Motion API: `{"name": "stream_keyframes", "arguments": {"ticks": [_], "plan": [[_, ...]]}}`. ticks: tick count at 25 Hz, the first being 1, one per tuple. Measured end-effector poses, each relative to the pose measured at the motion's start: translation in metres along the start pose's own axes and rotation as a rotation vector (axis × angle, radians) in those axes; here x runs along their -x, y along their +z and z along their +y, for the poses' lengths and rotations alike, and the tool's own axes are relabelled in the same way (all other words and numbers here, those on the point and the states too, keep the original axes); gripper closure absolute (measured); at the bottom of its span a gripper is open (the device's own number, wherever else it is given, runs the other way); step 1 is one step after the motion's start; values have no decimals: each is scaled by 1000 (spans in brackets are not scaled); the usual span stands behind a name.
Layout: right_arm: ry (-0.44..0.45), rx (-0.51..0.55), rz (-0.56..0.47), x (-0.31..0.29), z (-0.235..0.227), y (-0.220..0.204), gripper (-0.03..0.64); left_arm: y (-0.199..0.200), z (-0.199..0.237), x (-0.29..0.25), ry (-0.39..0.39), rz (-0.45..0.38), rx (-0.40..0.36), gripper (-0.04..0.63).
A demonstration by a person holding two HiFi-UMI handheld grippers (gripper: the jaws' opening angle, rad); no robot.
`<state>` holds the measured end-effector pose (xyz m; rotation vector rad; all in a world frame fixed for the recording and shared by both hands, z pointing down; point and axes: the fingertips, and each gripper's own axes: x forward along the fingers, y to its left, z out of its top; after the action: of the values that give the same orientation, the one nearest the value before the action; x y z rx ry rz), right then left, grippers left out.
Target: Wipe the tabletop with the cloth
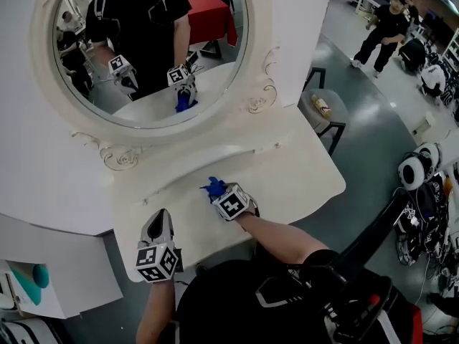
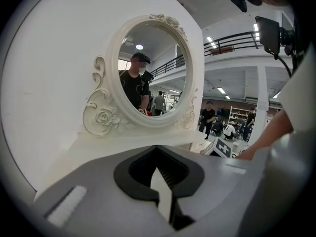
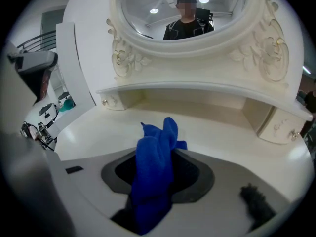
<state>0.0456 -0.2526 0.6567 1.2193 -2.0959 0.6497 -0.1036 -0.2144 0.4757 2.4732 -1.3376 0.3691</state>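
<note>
A blue cloth (image 1: 214, 188) is bunched in my right gripper (image 1: 219, 193), which is shut on it over the middle of the white vanity tabletop (image 1: 294, 170). In the right gripper view the cloth (image 3: 154, 174) sticks up out of the right gripper (image 3: 163, 149), with its tip above the tabletop (image 3: 227, 135). My left gripper (image 1: 158, 224) hovers at the table's front left edge, jaws shut with nothing between them. The left gripper (image 2: 157, 147) points toward the mirror, and the tabletop (image 2: 113, 149) lies just beyond its tips.
An oval mirror (image 1: 143, 41) in an ornate white frame rises at the table's back, above a raised shelf with small drawers (image 3: 281, 125). A round stool (image 1: 324, 110) stands to the right. A white cabinet (image 1: 50, 264) is at left. Gear lies on the floor (image 1: 419, 192).
</note>
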Motion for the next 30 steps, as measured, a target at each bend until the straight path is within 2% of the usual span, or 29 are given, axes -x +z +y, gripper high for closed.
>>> {"name": "stream_keyframes", "arguments": {"ticks": [6, 11, 20, 30], "plan": [[-42, -48, -1, 21, -47, -17, 449, 0, -38, -22, -41, 18, -15, 589], [-74, -89, -13, 40, -84, -32, 449, 4, -67, -39, -73, 25, 55, 589], [-126, -134, -45, 75, -146, -55, 449, 4, -117, -67, -109, 36, 7, 589], [-226, -254, -44, 113, -225, -94, 449, 9, -162, -94, -153, 37, -26, 589]]}}
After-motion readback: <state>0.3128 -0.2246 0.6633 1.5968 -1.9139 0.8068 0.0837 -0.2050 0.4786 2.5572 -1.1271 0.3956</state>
